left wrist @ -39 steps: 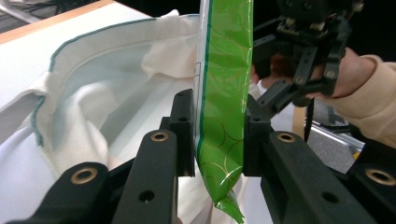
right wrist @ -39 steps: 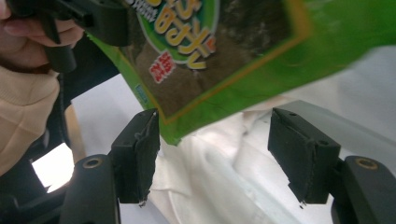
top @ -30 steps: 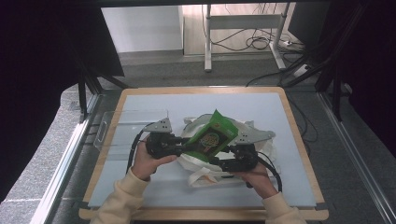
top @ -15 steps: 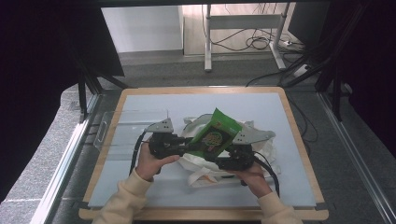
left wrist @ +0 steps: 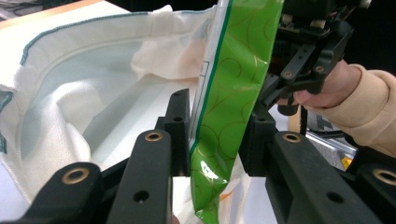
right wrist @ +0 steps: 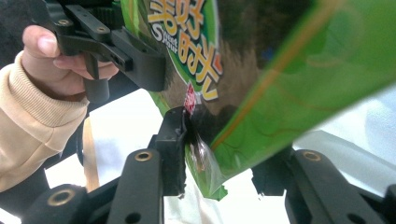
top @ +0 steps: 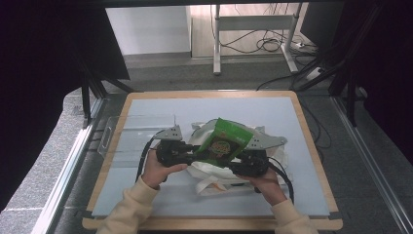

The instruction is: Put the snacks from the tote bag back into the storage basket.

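A green snack bag (top: 223,144) hangs tilted in the air between my two grippers, over a white tote bag (top: 214,176) that lies open on the table. My left gripper (top: 194,152) is shut on the snack bag's left lower edge; in the left gripper view the green film (left wrist: 224,107) fills the gap between the jaws (left wrist: 217,122). From the other side my right gripper (top: 239,164) is shut on the bag's lower right corner, whose crimped seam (right wrist: 201,154) presses on one of the fingers (right wrist: 173,140). The tote's pale inside (left wrist: 93,93) gapes below.
A clear plastic tray (top: 130,132) sits on the blue-grey mat at the left, just behind my left hand (top: 157,170). The table's wooden rim (top: 311,146) runs along the right. Black frame posts and floor cables lie beyond the far edge.
The snack bag has shifted slightly up and to the right between the grippers. Both hands stay almost where they were.
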### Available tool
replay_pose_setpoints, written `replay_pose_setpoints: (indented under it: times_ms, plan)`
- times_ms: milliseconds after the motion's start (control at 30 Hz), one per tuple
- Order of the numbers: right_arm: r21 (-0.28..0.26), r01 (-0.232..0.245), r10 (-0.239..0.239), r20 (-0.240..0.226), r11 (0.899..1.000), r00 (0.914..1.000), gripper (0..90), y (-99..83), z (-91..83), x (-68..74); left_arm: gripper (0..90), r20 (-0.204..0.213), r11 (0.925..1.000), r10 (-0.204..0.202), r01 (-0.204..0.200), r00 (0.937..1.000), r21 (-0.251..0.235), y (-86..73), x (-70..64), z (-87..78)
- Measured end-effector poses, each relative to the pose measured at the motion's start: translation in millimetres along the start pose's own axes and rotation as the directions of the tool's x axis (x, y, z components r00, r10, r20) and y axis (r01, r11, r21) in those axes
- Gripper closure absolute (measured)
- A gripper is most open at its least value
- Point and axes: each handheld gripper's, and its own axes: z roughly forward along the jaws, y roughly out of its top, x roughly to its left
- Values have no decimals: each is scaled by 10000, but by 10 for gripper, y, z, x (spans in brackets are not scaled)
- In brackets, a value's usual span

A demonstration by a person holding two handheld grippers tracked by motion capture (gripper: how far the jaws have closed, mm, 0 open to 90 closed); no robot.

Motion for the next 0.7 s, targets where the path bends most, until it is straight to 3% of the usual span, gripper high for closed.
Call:
replay_pose_setpoints:
  times_ms: [267,467,700]
  plan:
    - [-215,50,-58,-402,9998,9992,717,19,-41,-18,559,-195,9998,-149,151,9997,121,-40,51,57]
    - [-92,232,-234,-241,9997,9994,722,36,-58,6,471,-683,9995,144,-124,9976,292,-46,38,67]
    - [-50,469,-469,36,9989,9989,723,69,-126,-3,392,-972,9995,171,-143,9951,294,-43,58,-5]
